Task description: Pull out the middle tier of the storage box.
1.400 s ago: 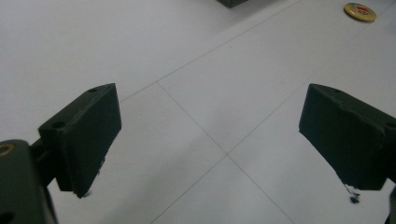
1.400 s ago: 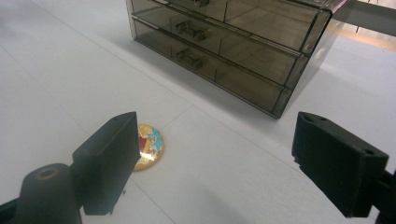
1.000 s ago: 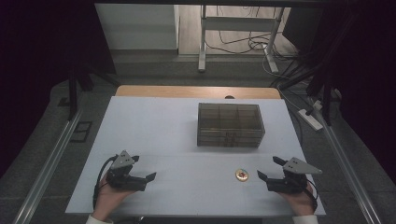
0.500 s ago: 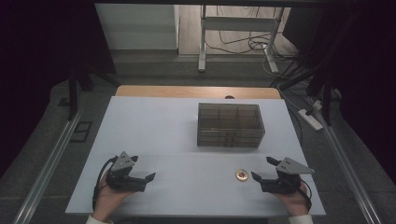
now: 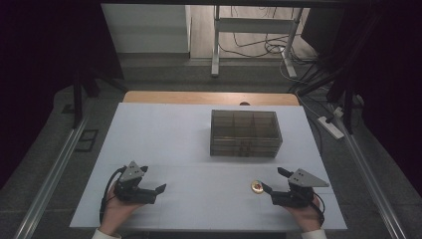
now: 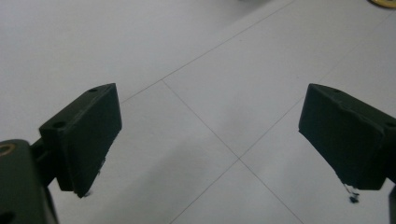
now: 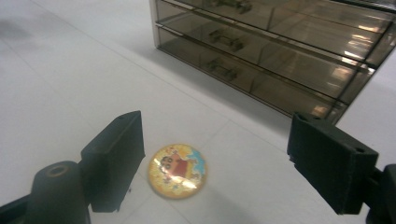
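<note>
The right gripper (image 5: 274, 183) has slid a little to the left since a moment ago, closer to the round badge (image 5: 257, 186). The left gripper (image 5: 151, 185) has stayed where it was.

From the high view, both grippers sit at the near edge of the white table (image 5: 164, 134), one in each hand. The left one is near the left side, its jaws spread apart and holding nothing. The right one is near the right side, jaws also spread, with the badge just beside its tips. A smoky see-through drawer box (image 5: 245, 132) stands farther back, a bit right of the middle, well apart from both grippers.

In the left gripper view, the left gripper (image 6: 210, 154) has its two black jaws wide apart over the bare table. A yellow bit at the far right corner may be the badge (image 6: 384, 3), but it is too cut off to be sure.

In the right gripper view, the right gripper (image 7: 215, 161) is spread wide and grips nothing. The badge (image 7: 178, 170) lies flat on the table between the jaws, close to the left one. It has a cartoon picture on it. The drawer box (image 7: 280, 42) stands beyond, its drawers closed.
</note>
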`<action>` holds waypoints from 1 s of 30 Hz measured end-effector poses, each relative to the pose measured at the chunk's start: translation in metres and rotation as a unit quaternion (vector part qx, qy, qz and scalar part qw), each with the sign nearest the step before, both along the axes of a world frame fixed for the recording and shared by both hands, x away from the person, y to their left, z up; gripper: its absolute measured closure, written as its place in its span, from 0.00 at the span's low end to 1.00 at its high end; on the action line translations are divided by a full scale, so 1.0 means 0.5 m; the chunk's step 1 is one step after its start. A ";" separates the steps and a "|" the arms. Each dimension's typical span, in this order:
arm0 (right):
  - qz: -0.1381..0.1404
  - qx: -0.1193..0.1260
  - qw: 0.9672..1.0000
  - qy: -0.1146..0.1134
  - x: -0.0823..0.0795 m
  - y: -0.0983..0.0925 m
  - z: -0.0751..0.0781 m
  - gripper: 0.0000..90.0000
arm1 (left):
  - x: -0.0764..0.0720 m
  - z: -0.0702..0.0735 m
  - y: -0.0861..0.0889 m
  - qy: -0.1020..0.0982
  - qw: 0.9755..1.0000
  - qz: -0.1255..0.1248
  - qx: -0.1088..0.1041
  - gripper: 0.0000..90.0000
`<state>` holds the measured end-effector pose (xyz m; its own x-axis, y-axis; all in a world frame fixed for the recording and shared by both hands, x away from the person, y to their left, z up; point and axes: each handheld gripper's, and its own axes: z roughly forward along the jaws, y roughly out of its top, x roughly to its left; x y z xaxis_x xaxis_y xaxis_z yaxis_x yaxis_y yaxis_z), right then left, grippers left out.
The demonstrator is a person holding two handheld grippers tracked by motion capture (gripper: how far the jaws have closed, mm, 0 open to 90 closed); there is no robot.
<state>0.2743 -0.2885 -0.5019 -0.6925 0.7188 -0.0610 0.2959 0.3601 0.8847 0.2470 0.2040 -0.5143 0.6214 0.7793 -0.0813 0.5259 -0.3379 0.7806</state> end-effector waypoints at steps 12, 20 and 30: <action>0.020 -0.005 1.000 -0.001 -0.008 0.036 -0.001 0.21 | -0.002 0.003 0.004 -0.001 1.000 -0.001 -0.001 0.07; 0.031 -0.017 0.999 -0.004 -0.014 0.055 -0.003 0.21 | -0.005 0.008 0.002 -0.001 1.000 -0.011 -0.015 0.08; 0.040 -0.023 0.999 -0.005 -0.018 0.071 -0.004 0.21 | -0.003 0.004 -0.002 0.000 1.000 -0.011 -0.008 0.08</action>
<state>0.2651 -0.2529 -0.5041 -0.7470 0.6573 -0.0998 0.2561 0.4230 0.8692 0.2454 0.2027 -0.5125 0.6379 0.7643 -0.0950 0.5194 -0.3358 0.7858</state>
